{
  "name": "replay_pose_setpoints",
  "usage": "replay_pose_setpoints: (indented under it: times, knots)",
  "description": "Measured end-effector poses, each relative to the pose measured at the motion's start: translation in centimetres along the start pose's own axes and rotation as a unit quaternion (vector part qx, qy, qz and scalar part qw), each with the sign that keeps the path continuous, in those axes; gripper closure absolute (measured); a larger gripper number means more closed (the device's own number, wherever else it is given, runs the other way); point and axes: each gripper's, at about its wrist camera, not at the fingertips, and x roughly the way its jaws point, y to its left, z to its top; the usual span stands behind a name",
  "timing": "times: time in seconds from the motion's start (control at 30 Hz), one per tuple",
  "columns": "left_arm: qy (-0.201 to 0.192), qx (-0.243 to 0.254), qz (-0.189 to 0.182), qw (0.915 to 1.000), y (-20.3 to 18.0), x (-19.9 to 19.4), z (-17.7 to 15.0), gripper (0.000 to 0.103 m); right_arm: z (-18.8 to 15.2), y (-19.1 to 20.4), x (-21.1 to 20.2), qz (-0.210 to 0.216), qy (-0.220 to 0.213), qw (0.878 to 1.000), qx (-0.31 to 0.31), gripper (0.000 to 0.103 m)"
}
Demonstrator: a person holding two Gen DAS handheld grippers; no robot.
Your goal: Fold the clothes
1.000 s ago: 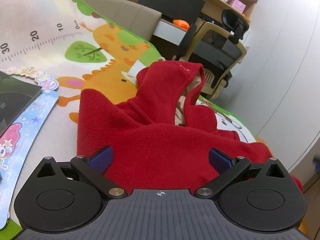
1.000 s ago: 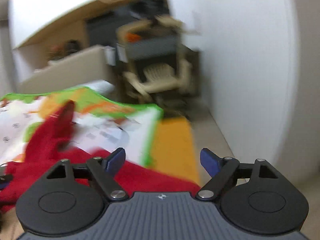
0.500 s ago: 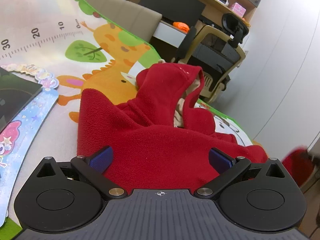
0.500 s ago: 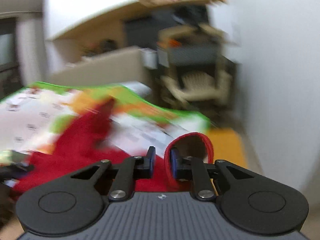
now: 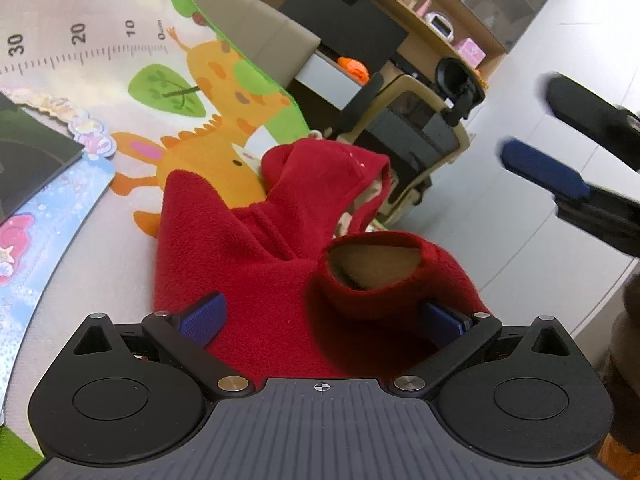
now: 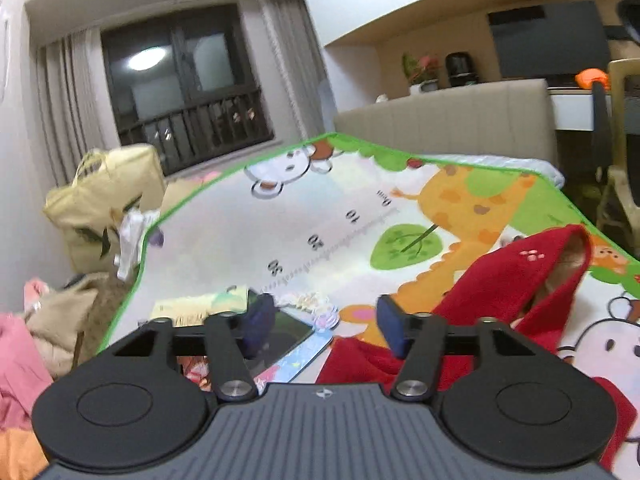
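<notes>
A red fleece hoodie (image 5: 248, 248) lies on the cartoon play mat (image 5: 100, 80), its hood (image 5: 328, 172) standing up at the far end. One sleeve is laid across the body, and its cuff (image 5: 376, 268) gapes open toward me, showing a tan lining. My left gripper (image 5: 322, 318) is open low over the near hem, a finger on each side of the cloth, holding nothing. My right gripper (image 6: 326, 322) is open and empty, raised above the mat left of the hoodie (image 6: 520, 280). The left wrist view shows the right gripper (image 5: 528, 120) blurred at the upper right.
A dark tablet-like slab (image 6: 280, 340) and picture books (image 5: 44, 216) lie on the mat left of the hoodie. A pile of clothes (image 6: 24, 360) and a yellow bag (image 6: 104, 204) sit beyond the mat's left edge. An office chair (image 5: 416, 132) and a beige sofa back (image 6: 440, 120) stand behind.
The right gripper closed on the sleeve cuff, carried it over onto the hoodie's body, then opened and swung away to the left. The left gripper stayed nearly still.
</notes>
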Motion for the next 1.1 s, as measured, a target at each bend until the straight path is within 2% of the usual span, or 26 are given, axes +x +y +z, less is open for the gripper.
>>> replay_pose_setpoints:
  times: [0.1,0.2,0.3,0.33,0.4,0.5,0.53,0.57,0.6,0.63,0.67,0.7,0.77,0.83,0.9,0.97,1.0,1.03,1.07,1.1]
  knots:
    - [0.001,-0.005,-0.011,0.9999,0.1,-0.6,0.2,0.000,-1.4,-1.9,-3.8,-0.041,-0.029,0.999,0.017,0.028]
    - [0.013,-0.034,-0.052,0.9980,0.0,-1.9,0.6,0.000,-4.8,-4.8,-7.7,-0.109,-0.042,0.992,0.044,0.028]
    - [0.035,-0.088,-0.094,0.9910,-0.7,-2.4,1.2,0.000,-8.1,-6.9,-9.8,-0.163,-0.036,0.984,0.063,0.028]
    - [0.046,-0.102,-0.091,0.9895,-1.1,-2.2,1.4,0.000,-9.1,-7.5,-10.2,-0.175,-0.033,0.982,0.069,0.028]
    - [0.073,-0.102,-0.033,0.9915,-2.2,-0.8,1.4,0.000,-10.7,-8.5,-10.9,-0.185,-0.035,0.978,0.093,0.028]
    - [0.086,-0.046,0.041,0.9944,-4.3,1.3,0.6,0.003,-11.8,-9.5,-11.2,-0.183,-0.043,0.974,0.127,0.027]
    - [0.079,-0.020,0.053,0.9952,-5.1,1.4,0.3,0.015,-12.1,-9.6,-11.3,-0.182,-0.045,0.973,0.132,0.026]
    - [0.072,0.011,0.059,0.9956,-6.1,1.5,0.0,0.059,-12.2,-9.5,-11.4,-0.182,-0.046,0.974,0.128,0.024]
    - [0.068,0.039,0.063,0.9949,-6.9,1.5,-0.1,0.074,-12.2,-9.4,-11.2,-0.183,-0.047,0.975,0.120,0.022]
    - [0.059,0.064,0.073,0.9935,-7.5,1.3,0.1,0.084,-11.8,-9.1,-11.2,-0.187,-0.048,0.975,0.108,0.022]
    - [0.042,0.086,0.080,0.9922,-8.0,0.9,0.4,0.086,-11.4,-8.9,-11.2,-0.191,-0.050,0.976,0.095,0.022]
    - [0.016,0.110,0.088,0.9898,-8.4,0.1,1.1,0.086,-11.0,-8.7,-11.2,-0.195,-0.051,0.976,0.082,0.022]
    - [-0.041,0.161,0.126,0.9781,-8.8,-1.7,2.3,0.087,-10.1,-8.6,-10.4,-0.189,-0.051,0.978,0.067,0.018]
    - [-0.064,0.195,0.160,0.9656,-8.3,-2.7,3.4,0.087,-9.2,-8.5,-9.7,-0.183,-0.051,0.980,0.052,0.014]
    - [-0.034,0.201,0.179,0.9625,-6.6,-2.7,3.6,0.086,-8.2,-8.4,-8.9,-0.176,-0.051,0.982,0.037,0.011]
    - [0.011,0.201,0.192,0.9605,-4.7,-1.8,3.0,0.077,-7.3,-8.3,-8.2,-0.170,-0.051,0.984,0.022,0.011]
    - [0.032,0.202,0.199,0.9585,-3.8,-1.3,2.3,0.073,-7.2,-8.6,-6.8,-0.170,-0.032,0.985,0.017,0.011]
    - [0.046,0.202,0.203,0.9571,-3.0,-1.0,1.8,0.064,-7.3,-9.1,-5.1,-0.174,0.000,0.985,0.013,0.011]
    - [0.044,0.200,0.202,0.9577,-2.4,-1.2,1.5,0.055,-8.0,-9.6,-3.5,-0.186,0.036,0.982,0.004,0.011]
    - [0.043,0.197,0.200,0.9588,-1.9,-1.3,1.5,0.052,-8.7,-10.1,-1.8,-0.199,0.071,0.977,-0.005,0.011]
